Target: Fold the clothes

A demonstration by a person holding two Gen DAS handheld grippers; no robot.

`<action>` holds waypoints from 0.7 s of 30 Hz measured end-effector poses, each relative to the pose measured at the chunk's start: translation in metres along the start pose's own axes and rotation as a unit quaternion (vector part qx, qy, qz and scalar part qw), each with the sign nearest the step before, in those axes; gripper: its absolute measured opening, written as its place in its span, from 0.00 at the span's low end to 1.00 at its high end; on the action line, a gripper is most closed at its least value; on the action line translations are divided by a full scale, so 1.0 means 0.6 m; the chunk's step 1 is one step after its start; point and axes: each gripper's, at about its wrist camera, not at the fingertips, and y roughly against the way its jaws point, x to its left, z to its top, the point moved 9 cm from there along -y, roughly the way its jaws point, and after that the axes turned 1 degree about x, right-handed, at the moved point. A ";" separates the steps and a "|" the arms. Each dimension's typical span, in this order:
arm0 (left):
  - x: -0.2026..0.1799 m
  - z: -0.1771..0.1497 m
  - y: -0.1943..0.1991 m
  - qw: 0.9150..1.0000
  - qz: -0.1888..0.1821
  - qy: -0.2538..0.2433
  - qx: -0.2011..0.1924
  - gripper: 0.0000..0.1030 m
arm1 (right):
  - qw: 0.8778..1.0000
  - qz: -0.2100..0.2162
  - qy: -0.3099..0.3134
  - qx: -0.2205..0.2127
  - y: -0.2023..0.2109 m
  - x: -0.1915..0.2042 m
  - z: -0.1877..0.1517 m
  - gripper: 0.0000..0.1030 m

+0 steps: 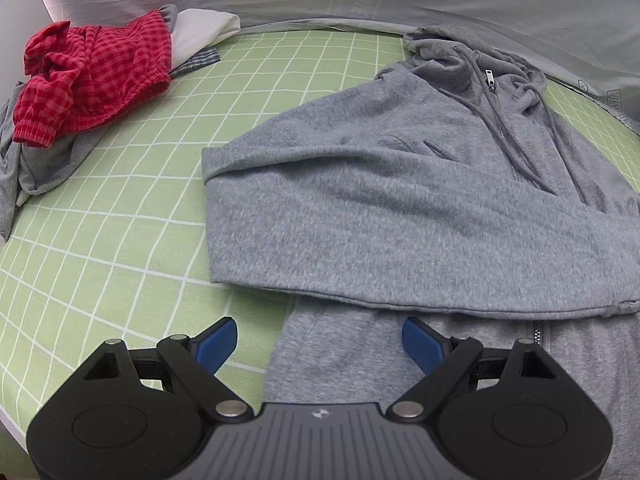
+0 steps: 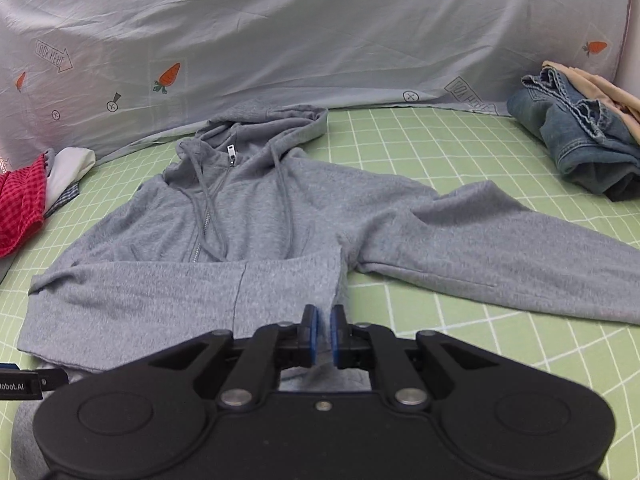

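Observation:
A grey zip hoodie [image 1: 400, 208] lies face up on the green checked sheet [image 1: 120, 220], hood toward the back. One sleeve [image 2: 160, 292] is folded across the body; the other sleeve [image 2: 500, 256] stretches out to the right. My right gripper [image 2: 325, 330] sits at the end of the folded sleeve's cuff [image 2: 292, 280], its blue pads nearly together with grey cloth in the thin gap. My left gripper [image 1: 320, 340] hovers open over the hoodie's lower body near the hem, nothing between its fingers.
A pile with a red checked garment [image 1: 92, 76], white cloth and grey clothes lies at the far left. Folded denim [image 2: 580, 148] and a beige item sit at the far right. A blue-grey printed sheet [image 2: 320, 40] rises behind the bed.

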 end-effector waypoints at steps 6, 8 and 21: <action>-0.003 -0.010 -0.014 1.000 0.025 0.014 0.003 0.93 | 1.000 0.027 0.002 0.007 -0.026 -0.007 -0.011 0.34; 0.001 -0.009 -0.018 0.999 0.023 0.022 0.010 0.95 | 0.999 0.034 0.011 0.002 -0.028 0.000 -0.003 0.18; 0.010 -0.003 -0.037 0.998 0.013 0.033 0.050 1.00 | 0.994 -0.020 0.013 -0.103 0.024 -0.069 0.104 0.03</action>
